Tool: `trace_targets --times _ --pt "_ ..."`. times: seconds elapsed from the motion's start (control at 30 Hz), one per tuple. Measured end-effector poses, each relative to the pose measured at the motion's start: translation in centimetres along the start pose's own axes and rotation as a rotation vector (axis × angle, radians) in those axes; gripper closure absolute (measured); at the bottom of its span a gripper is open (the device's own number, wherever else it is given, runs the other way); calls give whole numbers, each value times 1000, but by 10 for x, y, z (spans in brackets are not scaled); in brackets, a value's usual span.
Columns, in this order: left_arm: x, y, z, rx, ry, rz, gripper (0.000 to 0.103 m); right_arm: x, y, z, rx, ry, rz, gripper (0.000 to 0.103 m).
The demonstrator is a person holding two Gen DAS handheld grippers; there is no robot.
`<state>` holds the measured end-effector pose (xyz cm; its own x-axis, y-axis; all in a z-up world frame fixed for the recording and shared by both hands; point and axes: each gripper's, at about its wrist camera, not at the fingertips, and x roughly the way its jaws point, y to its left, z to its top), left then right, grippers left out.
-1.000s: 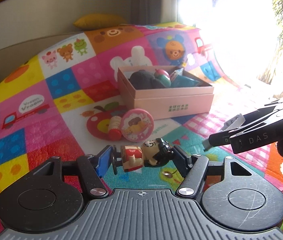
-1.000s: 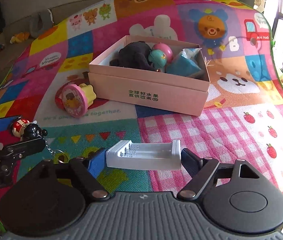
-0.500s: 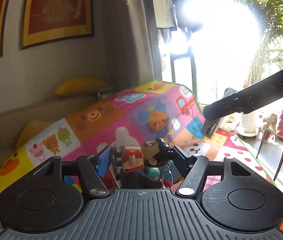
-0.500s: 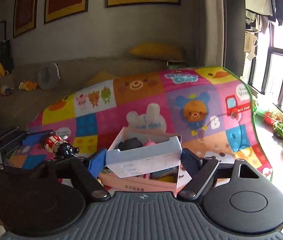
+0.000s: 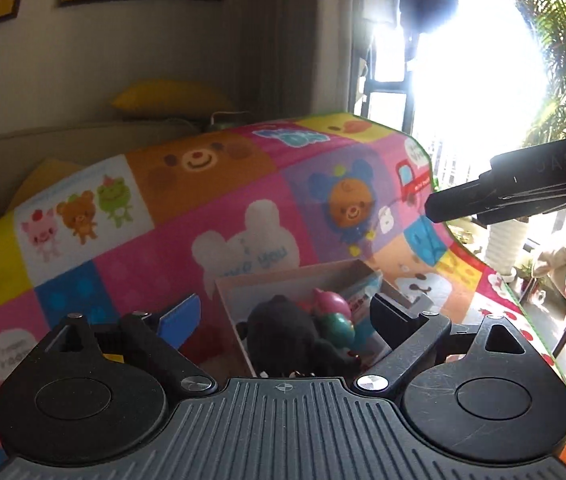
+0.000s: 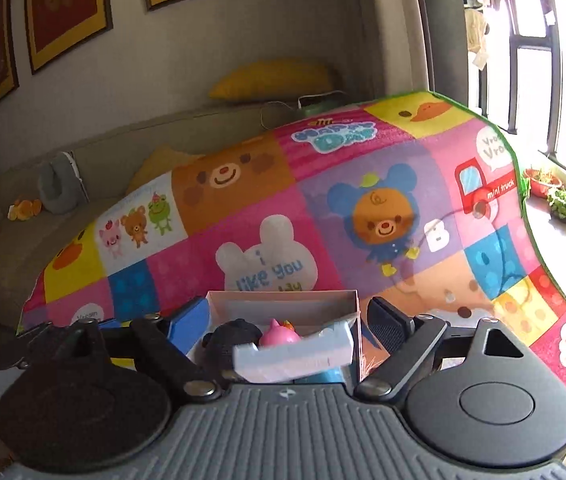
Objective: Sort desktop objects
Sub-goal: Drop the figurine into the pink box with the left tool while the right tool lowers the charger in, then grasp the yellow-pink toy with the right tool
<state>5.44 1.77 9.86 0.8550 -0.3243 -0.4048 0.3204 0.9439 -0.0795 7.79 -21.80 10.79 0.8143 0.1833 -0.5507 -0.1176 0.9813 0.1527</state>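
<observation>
The pink cardboard box stands on the colourful play mat just below both grippers. My left gripper is open and empty above it. Inside lie a black plush toy, a pink and green toy and a blue packet. The figurine keychain is out of sight apart from a bit of ring at the housing edge. My right gripper is open above the box. The white battery holder lies tilted between its fingers, over the box, free of the pads.
The play mat covers the table, with its edge at the right. A sofa with a yellow cushion is behind. The right gripper's arm shows at the upper right of the left wrist view. Plants stand by the window.
Both grippers came down over the box and opened. The figurine keychain left the left gripper. The white battery holder left the right gripper's pads and tilts over the box.
</observation>
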Motion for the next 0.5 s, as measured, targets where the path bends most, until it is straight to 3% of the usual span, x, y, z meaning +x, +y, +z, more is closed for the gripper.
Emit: trace_targets --times 0.17,0.33,0.5 --pt "-24 22 -50 -30 85 45 4 12 -7 -41 -1 36 -38 15" --pt "-44 27 -100 -43 166 86 2 13 5 -102 -106 71 -92 14" --pt "-49 26 -126 -50 221 129 0 6 20 -146 -166 107 -62 14"
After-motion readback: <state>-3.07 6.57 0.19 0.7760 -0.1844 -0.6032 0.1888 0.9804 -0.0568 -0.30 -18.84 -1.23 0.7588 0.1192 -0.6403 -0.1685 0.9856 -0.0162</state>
